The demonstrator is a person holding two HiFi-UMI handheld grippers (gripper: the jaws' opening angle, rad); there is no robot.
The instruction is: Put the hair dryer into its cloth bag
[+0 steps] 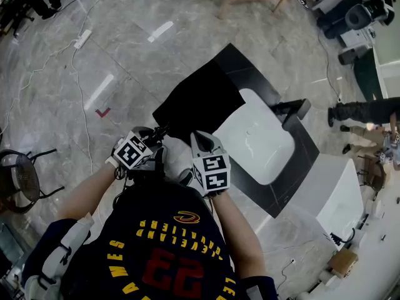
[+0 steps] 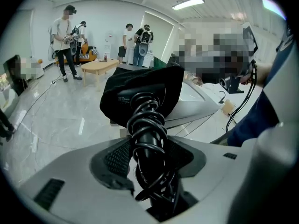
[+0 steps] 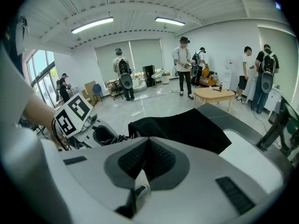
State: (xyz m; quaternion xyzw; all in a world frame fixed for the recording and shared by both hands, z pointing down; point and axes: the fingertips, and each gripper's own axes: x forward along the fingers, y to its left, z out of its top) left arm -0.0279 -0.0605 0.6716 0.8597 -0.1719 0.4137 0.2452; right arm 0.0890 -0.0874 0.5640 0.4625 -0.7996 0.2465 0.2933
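The black cloth bag (image 1: 200, 102) lies on the black table (image 1: 247, 70) in the head view. In the left gripper view the bag (image 2: 140, 90) hangs over the head of the hair dryer. The dryer's black handle (image 2: 147, 129), wound with its coiled cord, sticks out toward me. My left gripper (image 2: 149, 164) is shut on that wrapped handle. My right gripper (image 3: 148, 148) is shut at the bag's near edge (image 3: 187, 125), and a whitish strip hangs below its pads. In the head view the left gripper (image 1: 156, 144) and the right gripper (image 1: 201, 141) sit side by side at the bag's near end.
A white panel (image 1: 256, 136) fills the table's middle, with a black stand (image 1: 290, 110) at its right. A white box (image 1: 340, 192) is at the lower right and a round black chair (image 1: 19, 177) at the left. Several people stand around a low wooden table (image 3: 217, 93).
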